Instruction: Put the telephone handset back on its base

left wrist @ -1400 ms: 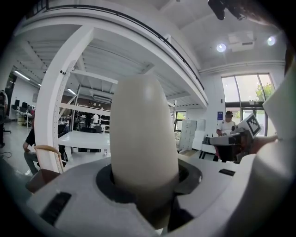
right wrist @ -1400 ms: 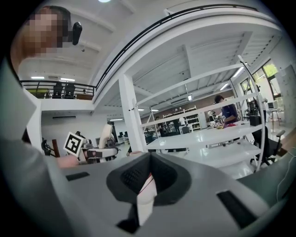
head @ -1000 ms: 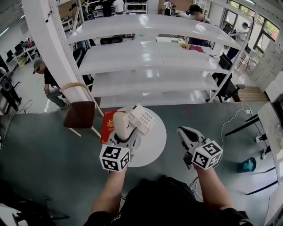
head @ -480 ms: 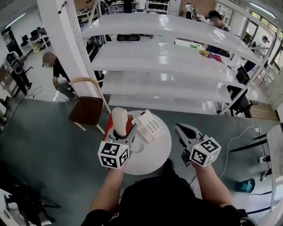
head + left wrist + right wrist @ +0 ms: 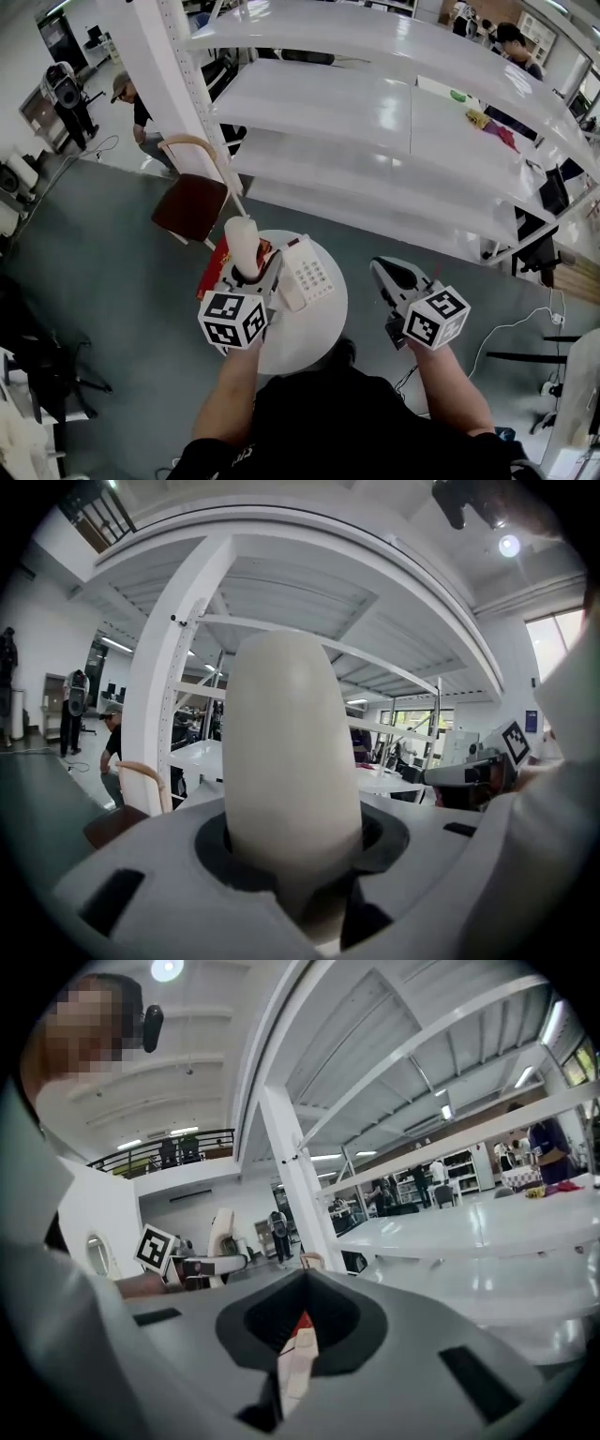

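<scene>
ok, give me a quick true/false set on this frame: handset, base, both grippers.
1. The left gripper is shut on the handset. True.
2. The handset already rests on the phone base. False: it stands up out of the left gripper's jaws, off the base.
3. The phone base sits on the round white table. True.
4. The right gripper holds the phone base. False: its jaws are together with nothing held, off to the table's right.
5. The red book lies on the floor. False: it lies on the table, left of the base.
</scene>
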Demonstrator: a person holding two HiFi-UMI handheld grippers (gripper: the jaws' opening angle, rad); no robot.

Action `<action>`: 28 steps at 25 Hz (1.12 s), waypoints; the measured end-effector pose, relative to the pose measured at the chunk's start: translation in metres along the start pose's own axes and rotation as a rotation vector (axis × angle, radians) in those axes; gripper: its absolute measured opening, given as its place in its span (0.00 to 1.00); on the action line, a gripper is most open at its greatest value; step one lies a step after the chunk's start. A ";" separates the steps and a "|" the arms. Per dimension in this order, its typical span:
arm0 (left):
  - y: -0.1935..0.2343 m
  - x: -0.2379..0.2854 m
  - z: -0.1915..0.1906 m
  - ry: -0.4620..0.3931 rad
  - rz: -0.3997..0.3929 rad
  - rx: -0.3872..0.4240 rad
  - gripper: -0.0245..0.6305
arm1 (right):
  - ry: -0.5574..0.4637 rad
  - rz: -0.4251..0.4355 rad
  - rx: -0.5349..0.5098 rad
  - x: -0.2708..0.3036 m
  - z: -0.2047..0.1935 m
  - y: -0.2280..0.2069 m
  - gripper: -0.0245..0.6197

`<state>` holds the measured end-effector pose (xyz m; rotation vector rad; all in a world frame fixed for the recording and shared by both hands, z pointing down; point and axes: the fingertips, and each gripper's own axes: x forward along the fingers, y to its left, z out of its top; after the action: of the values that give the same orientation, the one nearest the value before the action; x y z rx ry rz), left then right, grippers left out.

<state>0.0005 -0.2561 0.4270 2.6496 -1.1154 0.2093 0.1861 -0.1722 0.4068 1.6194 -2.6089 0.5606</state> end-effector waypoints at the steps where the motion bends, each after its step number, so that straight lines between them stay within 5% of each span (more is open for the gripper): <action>1: -0.005 0.006 -0.001 0.005 0.015 -0.005 0.30 | 0.007 0.013 0.004 0.000 0.000 -0.011 0.05; 6: -0.022 0.014 -0.009 0.030 0.072 -0.021 0.30 | 0.042 0.102 0.027 0.016 -0.005 -0.035 0.05; 19: 0.017 -0.042 -0.033 0.011 0.128 -0.099 0.30 | 0.115 0.225 -0.036 0.067 -0.020 0.044 0.05; 28: 0.026 -0.046 -0.053 0.023 0.216 -0.199 0.30 | 0.159 0.320 -0.009 0.081 -0.030 0.039 0.05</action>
<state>-0.0515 -0.2267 0.4713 2.3485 -1.3408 0.1593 0.1096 -0.2170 0.4396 1.1063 -2.7568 0.6560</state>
